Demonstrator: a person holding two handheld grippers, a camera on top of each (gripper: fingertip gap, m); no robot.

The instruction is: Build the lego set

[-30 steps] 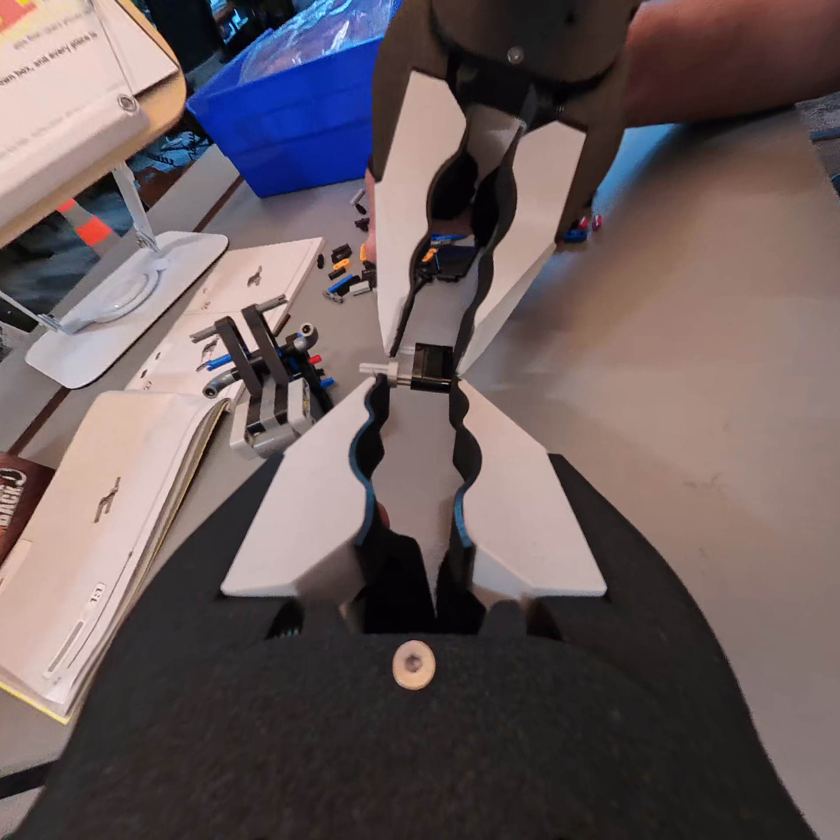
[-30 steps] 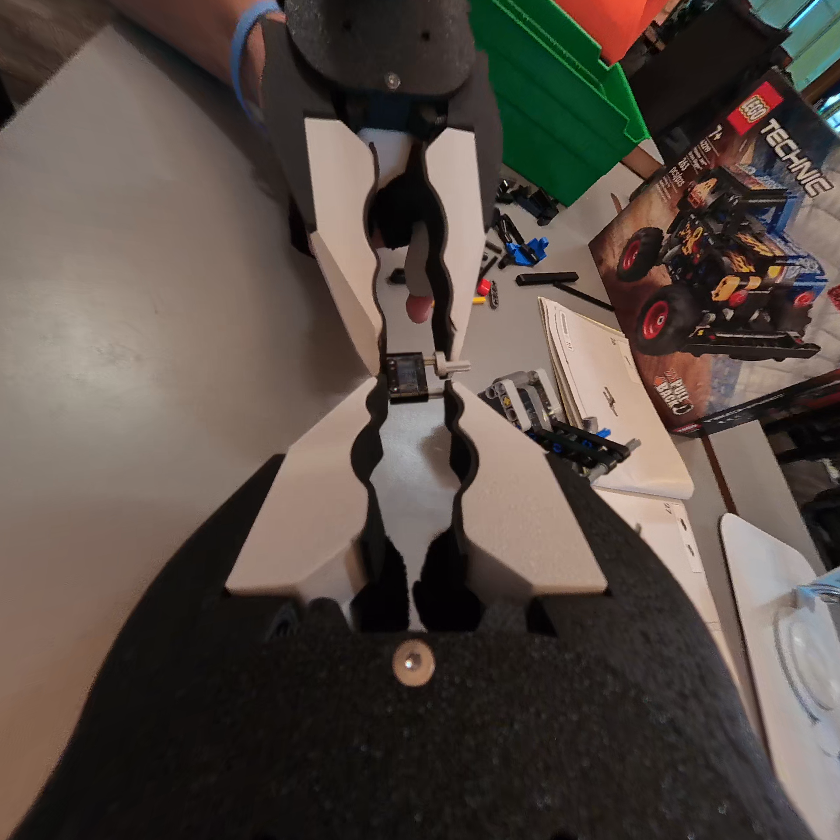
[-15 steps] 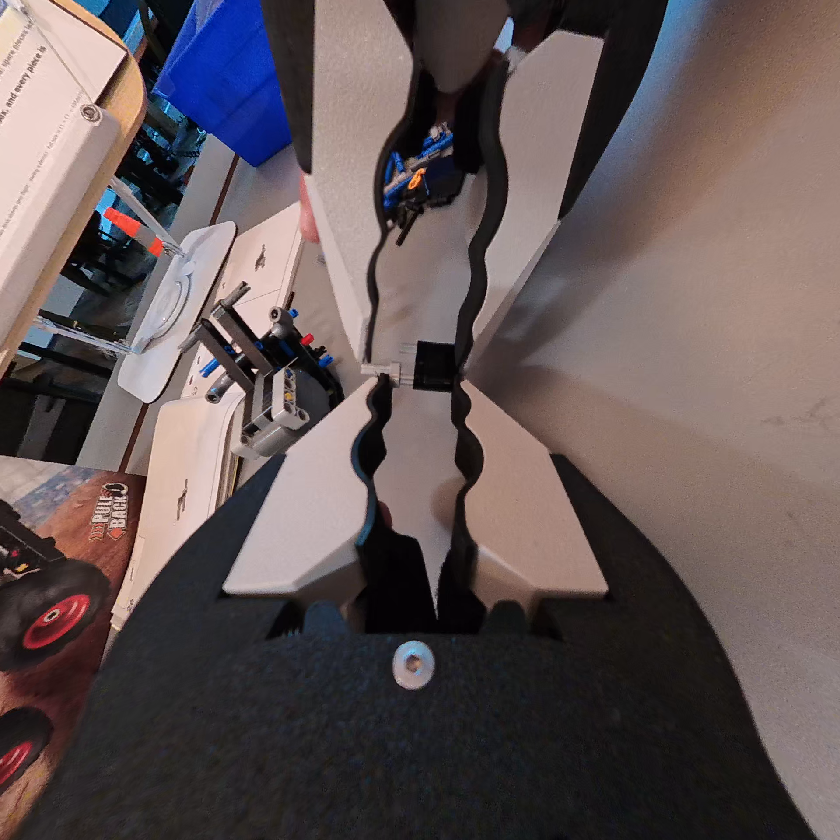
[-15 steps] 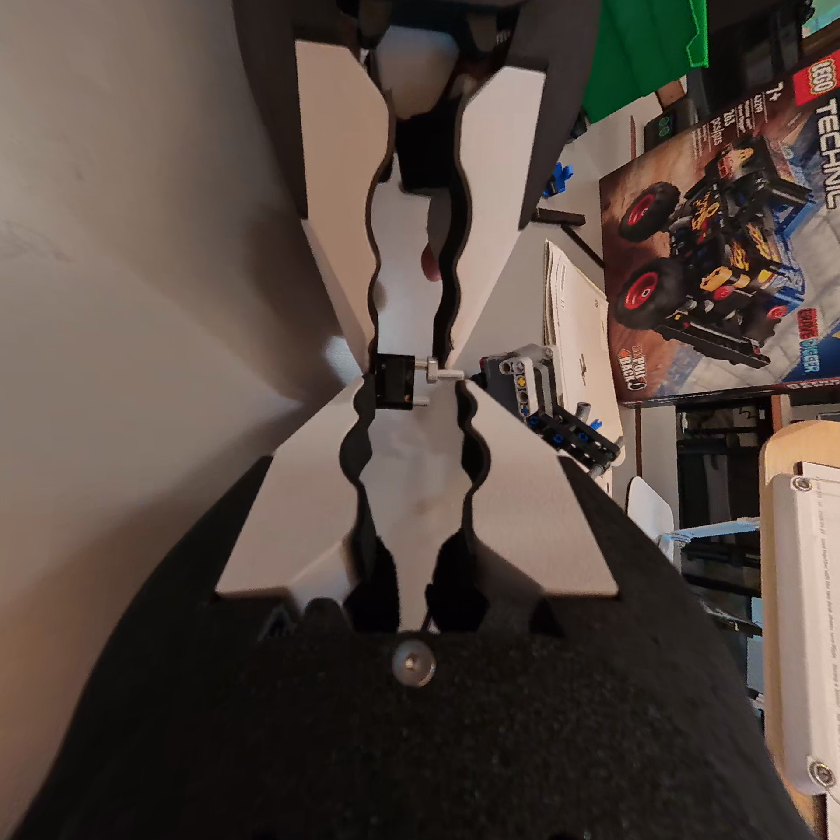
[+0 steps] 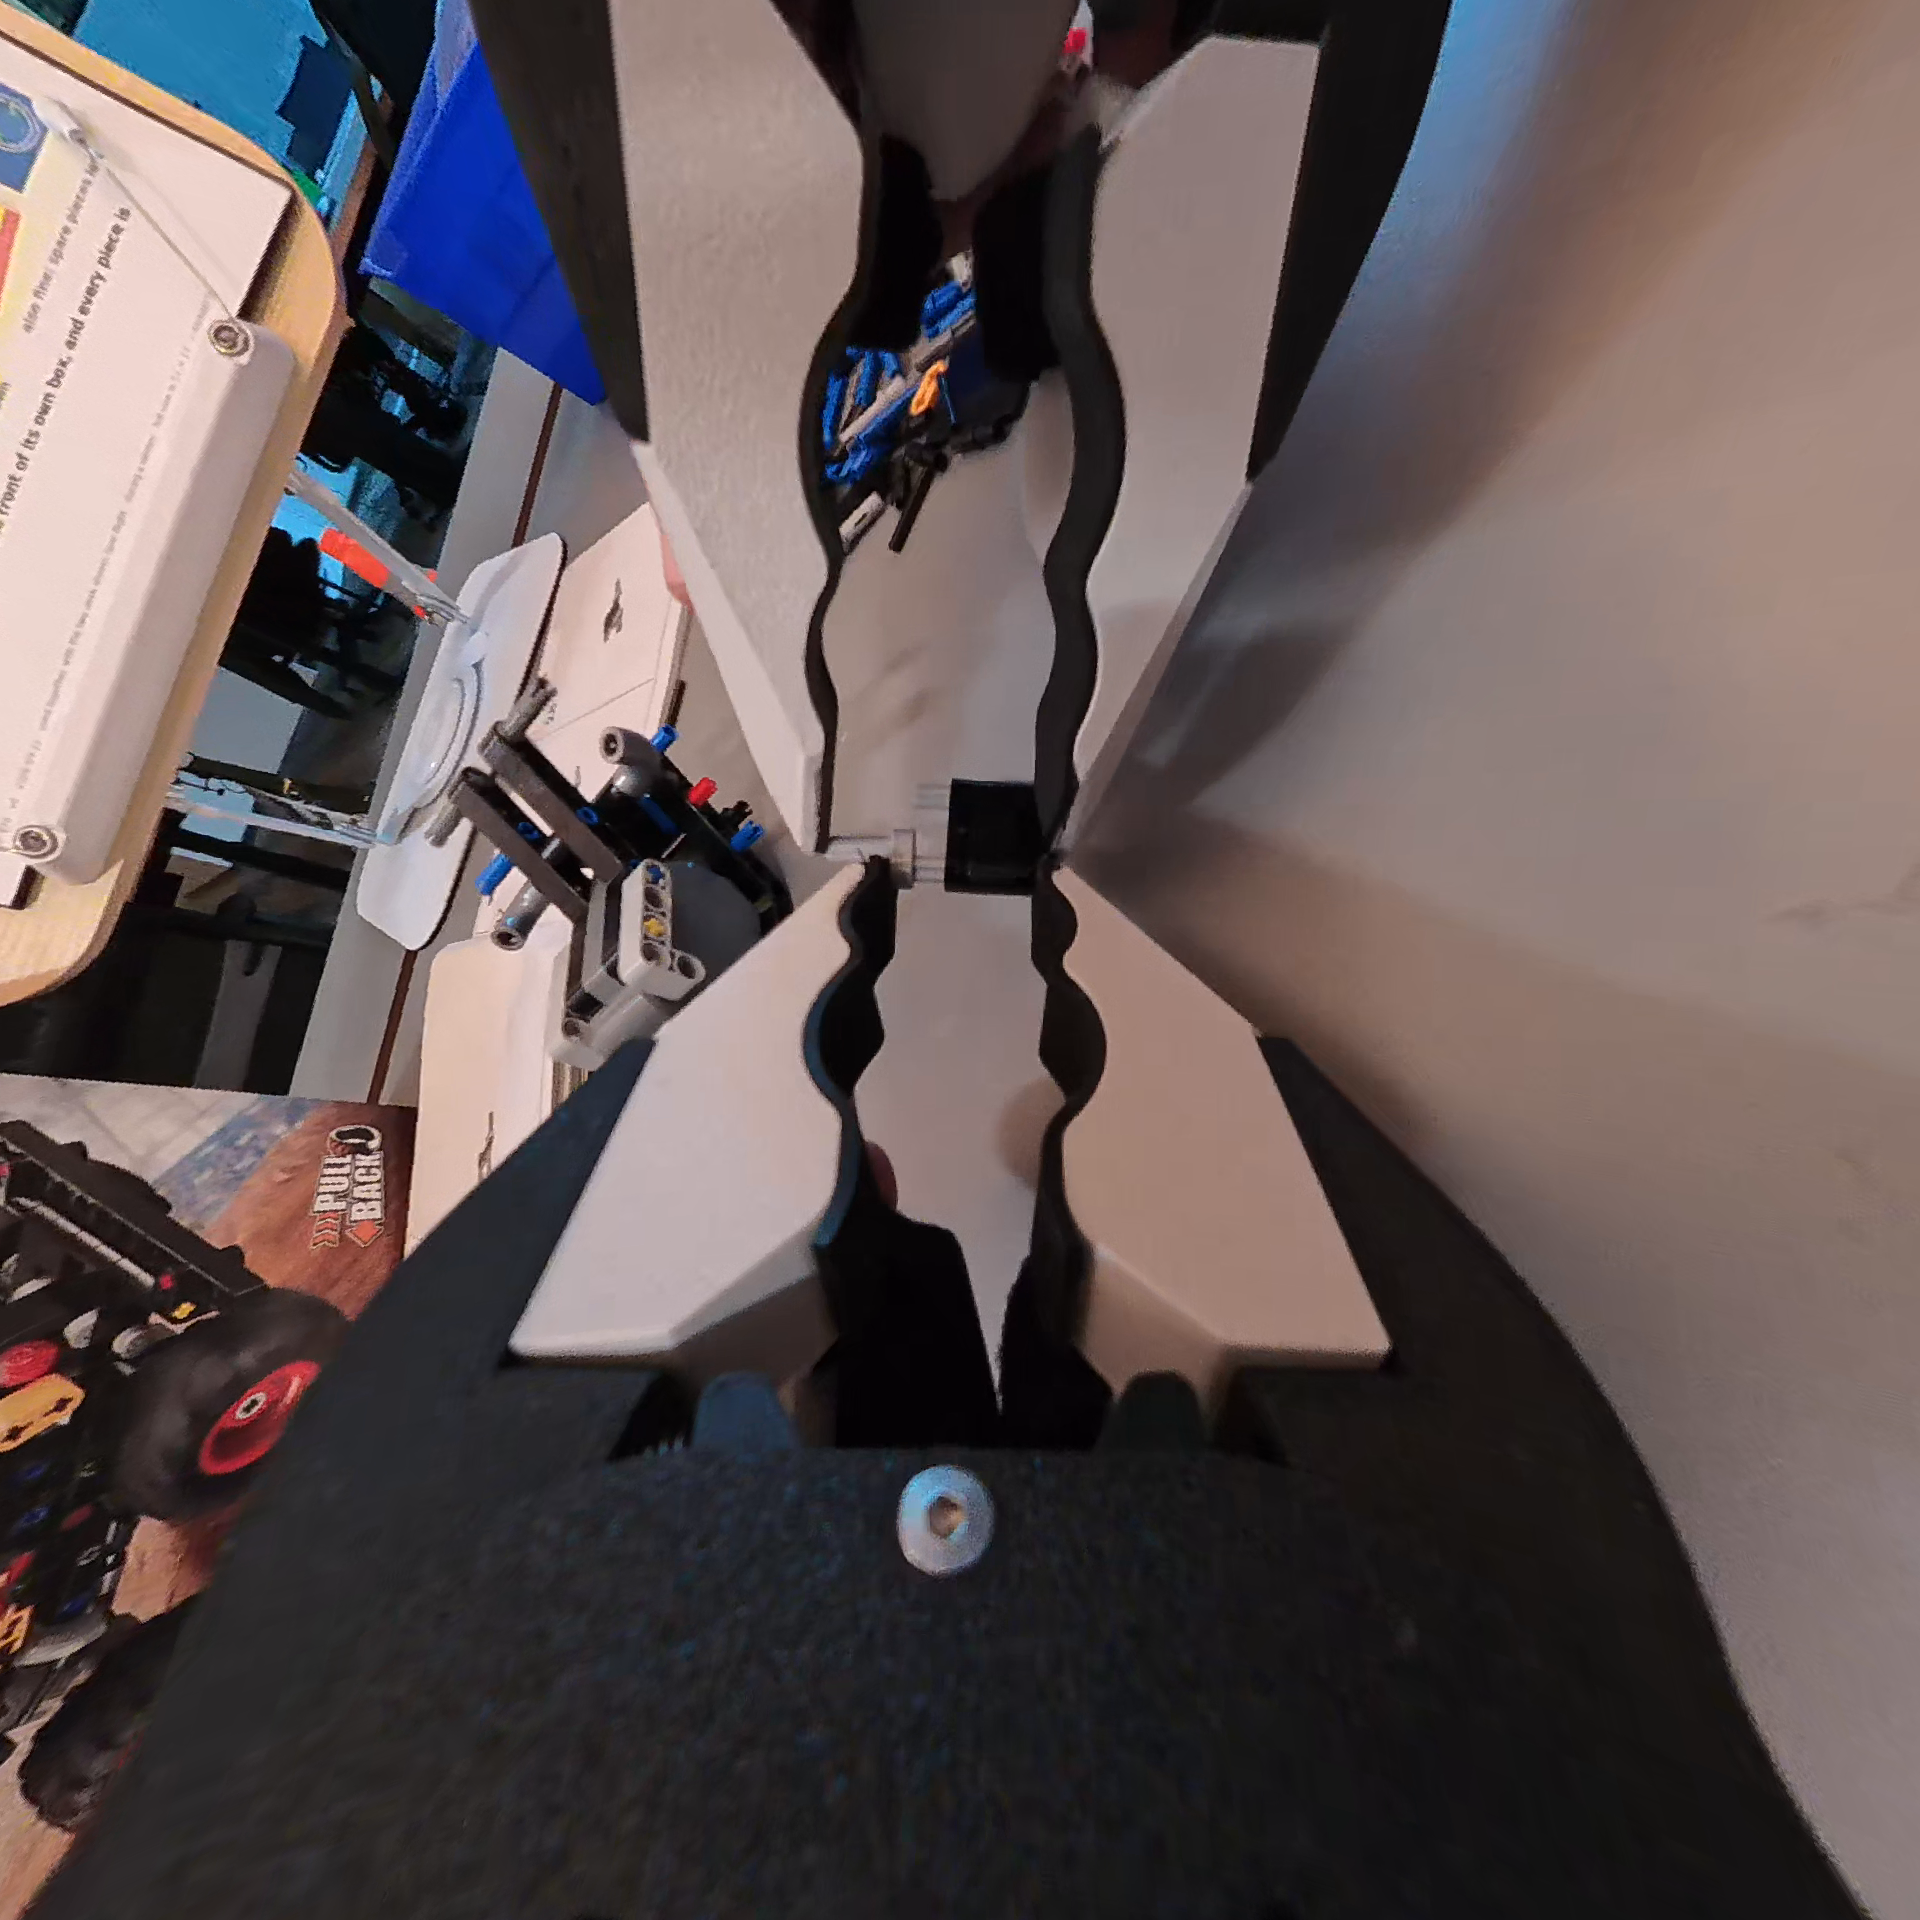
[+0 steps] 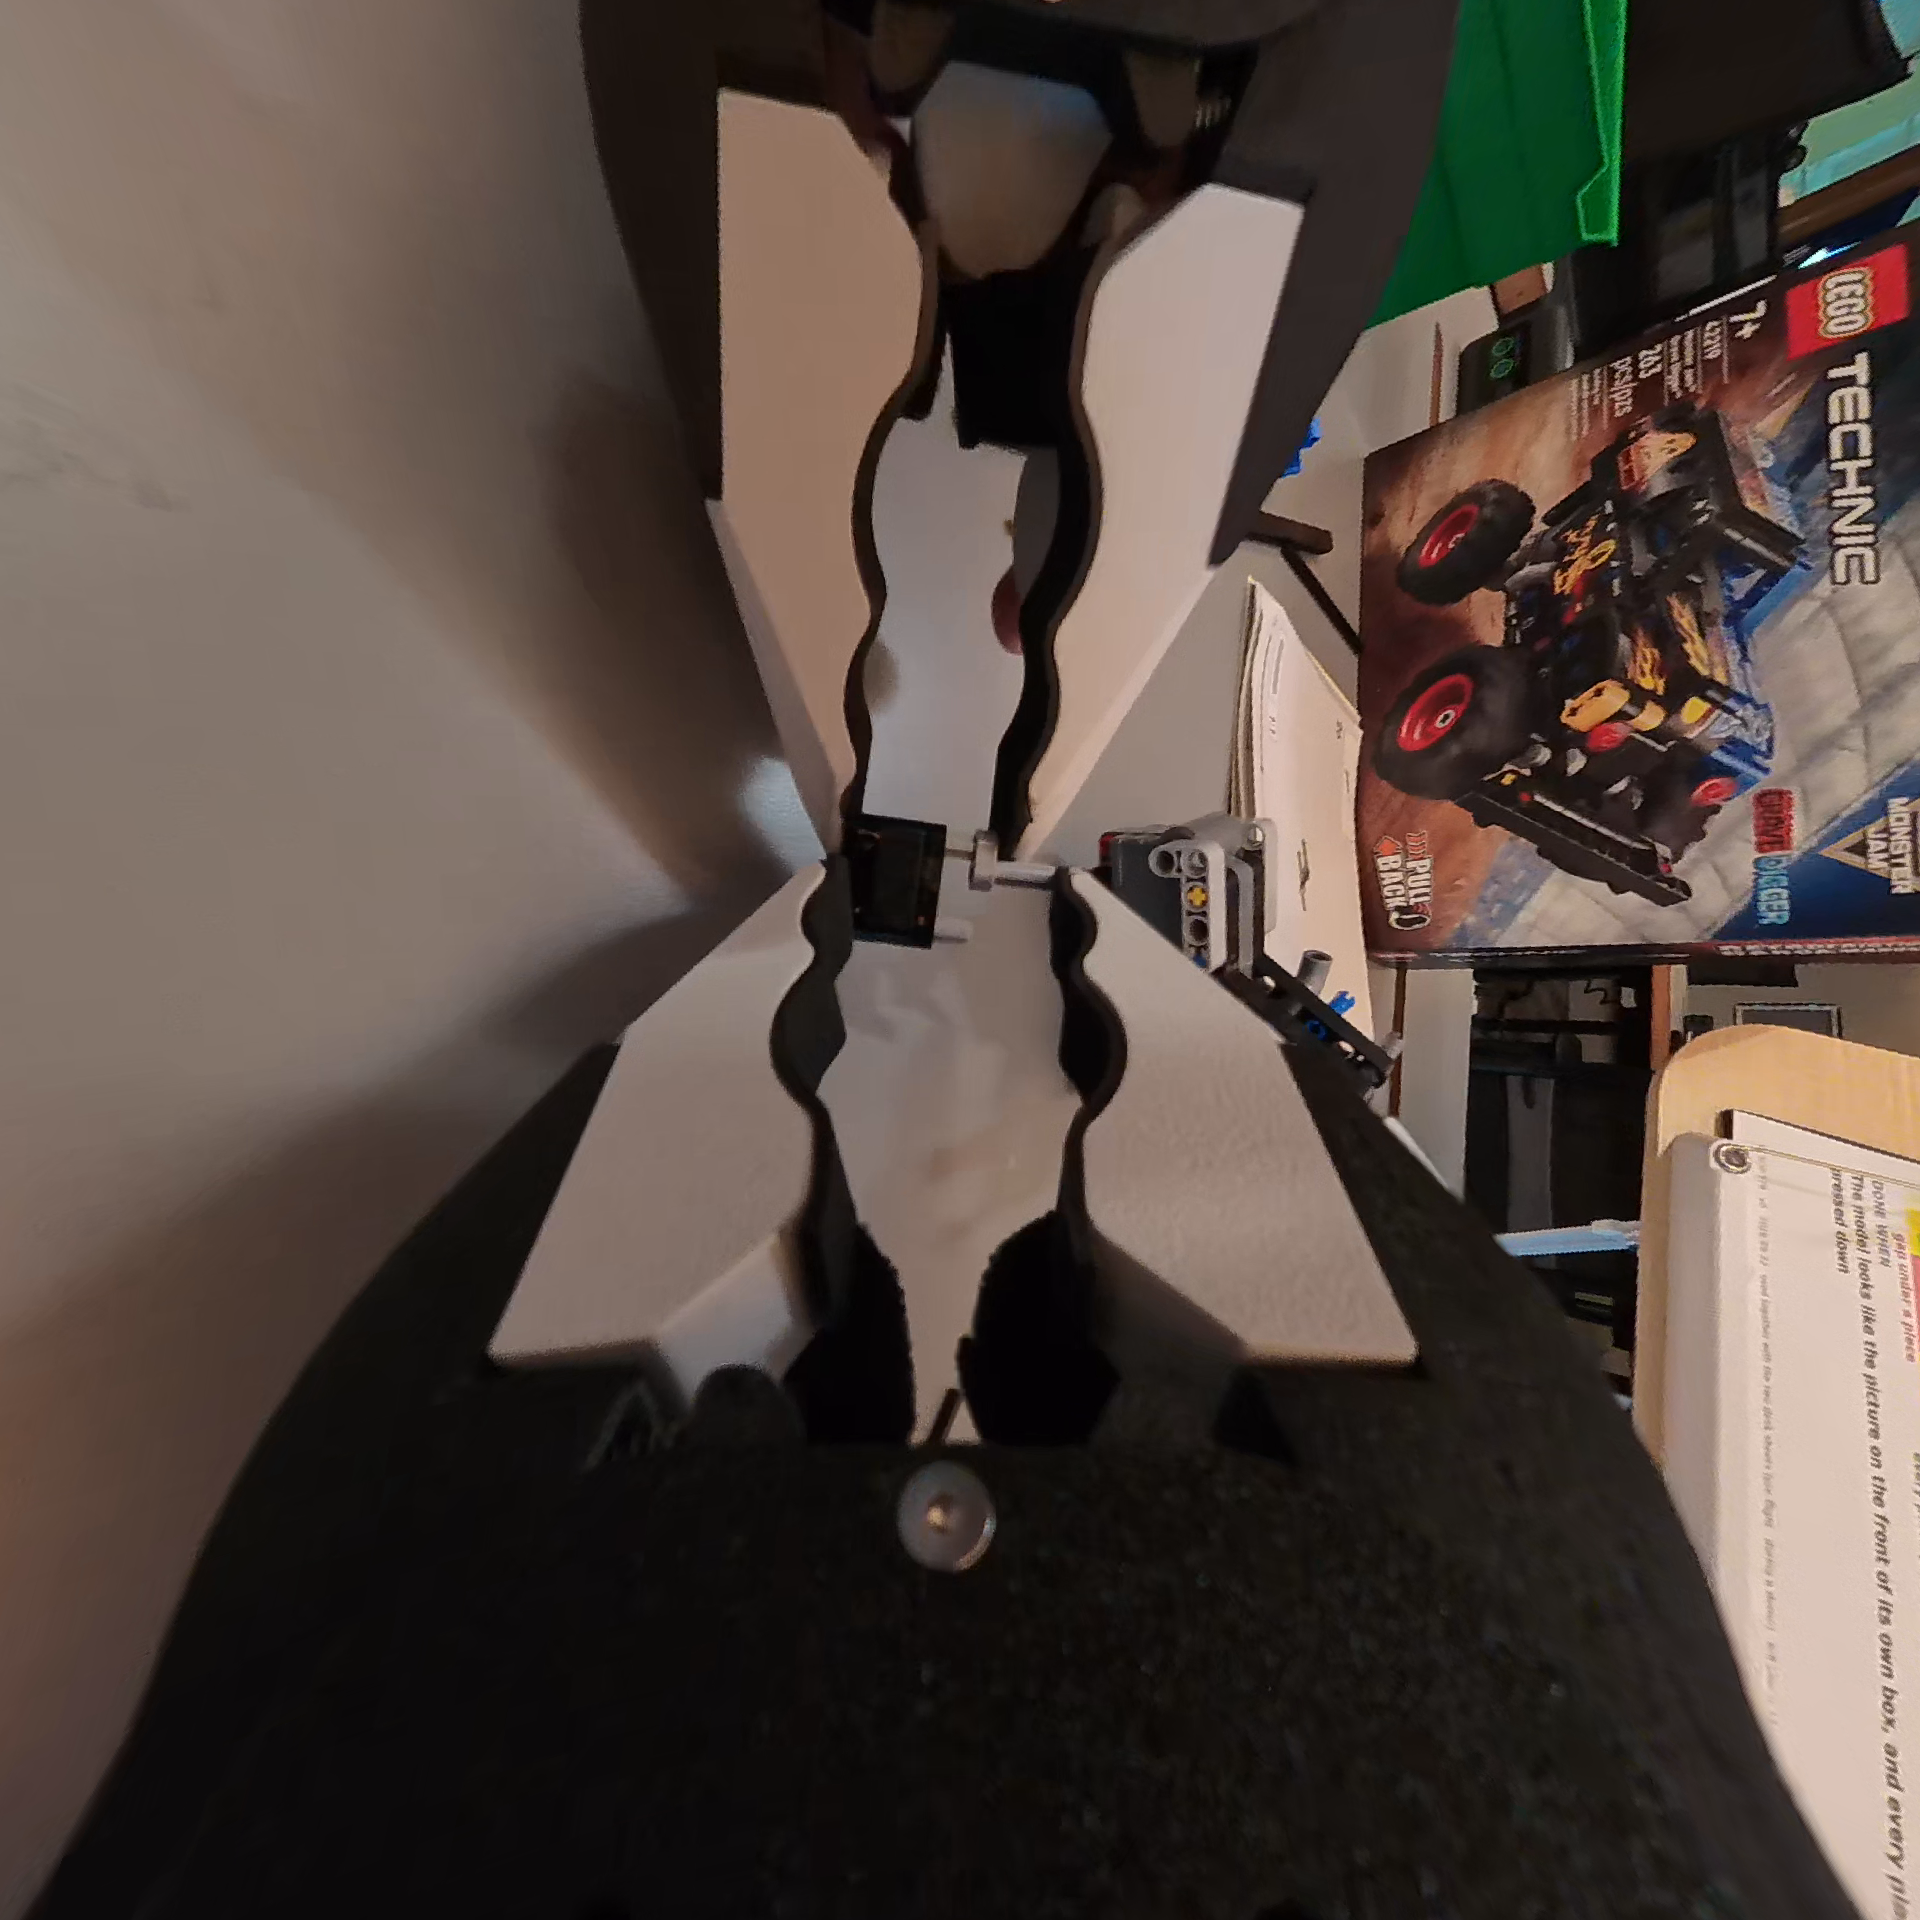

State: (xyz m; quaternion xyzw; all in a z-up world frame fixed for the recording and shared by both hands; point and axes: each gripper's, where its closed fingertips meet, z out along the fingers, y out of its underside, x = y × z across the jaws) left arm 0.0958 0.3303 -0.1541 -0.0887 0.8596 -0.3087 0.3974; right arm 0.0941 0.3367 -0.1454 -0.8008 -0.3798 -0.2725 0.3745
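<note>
Chassis beside booklet, box

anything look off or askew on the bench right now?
Nothing damaged or spilled. One oddity: both grippers meet tip to tip on one small black piece with a grey pin, the left gripper and right gripper sharing it. The half-built model lies tilted against the booklets.

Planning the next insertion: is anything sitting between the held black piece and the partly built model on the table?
Nothing visible does. The black piece with its grey axle, pinched by both tools, has only bare table between it and the partly built model beside the booklet.
</note>
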